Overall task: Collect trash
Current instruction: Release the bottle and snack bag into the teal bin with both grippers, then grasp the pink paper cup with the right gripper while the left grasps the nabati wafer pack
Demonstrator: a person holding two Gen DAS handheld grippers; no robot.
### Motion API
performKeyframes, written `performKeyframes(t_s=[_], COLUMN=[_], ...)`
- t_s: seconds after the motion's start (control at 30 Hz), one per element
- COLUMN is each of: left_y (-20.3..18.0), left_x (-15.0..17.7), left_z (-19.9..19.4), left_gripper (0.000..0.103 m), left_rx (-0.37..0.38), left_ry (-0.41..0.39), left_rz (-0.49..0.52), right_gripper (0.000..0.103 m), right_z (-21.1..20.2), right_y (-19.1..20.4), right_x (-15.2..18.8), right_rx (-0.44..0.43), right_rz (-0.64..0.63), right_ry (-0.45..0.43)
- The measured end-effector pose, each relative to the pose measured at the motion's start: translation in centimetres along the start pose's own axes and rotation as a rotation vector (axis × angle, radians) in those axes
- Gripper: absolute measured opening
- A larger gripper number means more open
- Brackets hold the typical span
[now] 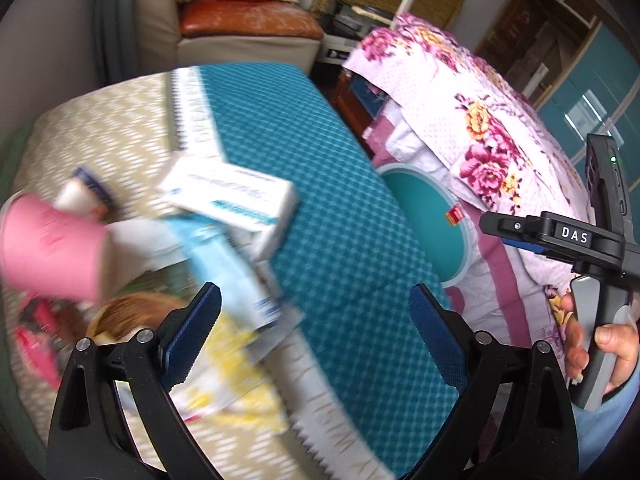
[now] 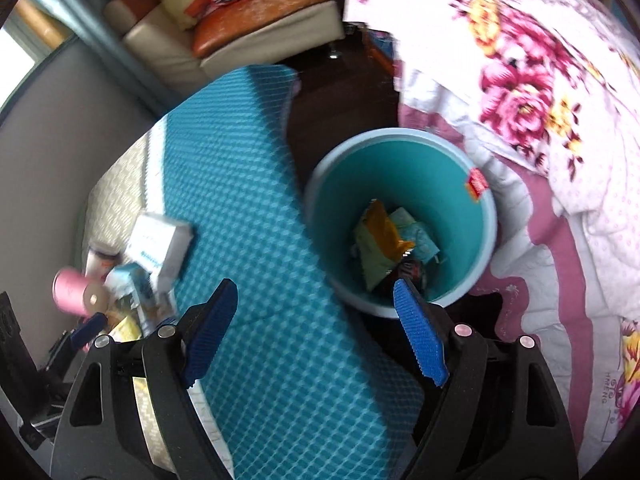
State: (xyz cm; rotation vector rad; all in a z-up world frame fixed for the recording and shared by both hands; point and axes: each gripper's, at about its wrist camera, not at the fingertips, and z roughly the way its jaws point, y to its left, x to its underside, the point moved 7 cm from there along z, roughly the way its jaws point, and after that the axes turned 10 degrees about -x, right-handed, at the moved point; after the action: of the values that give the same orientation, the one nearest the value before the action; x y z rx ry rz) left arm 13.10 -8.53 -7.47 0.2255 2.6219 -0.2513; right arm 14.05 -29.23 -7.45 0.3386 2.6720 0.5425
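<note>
A pile of trash lies on the table: a white and blue box (image 1: 236, 200), a pink paper cup (image 1: 52, 252) on its side, a blue wrapper (image 1: 236, 276) and a yellow and white packet (image 1: 228, 364). My left gripper (image 1: 316, 320) is open and empty just above the pile's right edge. The teal trash bin (image 2: 400, 184) stands on the floor beside the table and holds several wrappers (image 2: 384, 248). My right gripper (image 2: 316, 320) is open and empty, above the table edge beside the bin. The box (image 2: 160, 244) and cup (image 2: 76, 292) also show there.
The table has a teal textured mat (image 1: 340, 200) over a beige cloth (image 1: 100, 128). A bed with a floral quilt (image 2: 520, 100) is at the right of the bin. A sofa (image 1: 240, 28) stands behind. The right gripper's body (image 1: 580, 240) shows in the left wrist view.
</note>
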Motion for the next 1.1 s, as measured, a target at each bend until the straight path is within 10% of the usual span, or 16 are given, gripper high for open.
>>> performKeyframes(t_s=[0.63, 1.1], left_y=[21.7, 25.4], left_x=[7.8, 9.8], left_z=[-5.3, -5.0], left_gripper=[0.095, 0.095], left_rx=[-0.181, -0.118], left_ry=[-0.022, -0.011], left_rz=[-0.363, -0.378], right_gripper=[0.077, 0.077], right_z=[5.5, 12.7], right_y=[19.2, 32.1], right_x=[4.9, 7.4], right_rx=[-0.02, -0.005], right_rz=[-0.523, -0.913], right_ry=[0.213, 0.338])
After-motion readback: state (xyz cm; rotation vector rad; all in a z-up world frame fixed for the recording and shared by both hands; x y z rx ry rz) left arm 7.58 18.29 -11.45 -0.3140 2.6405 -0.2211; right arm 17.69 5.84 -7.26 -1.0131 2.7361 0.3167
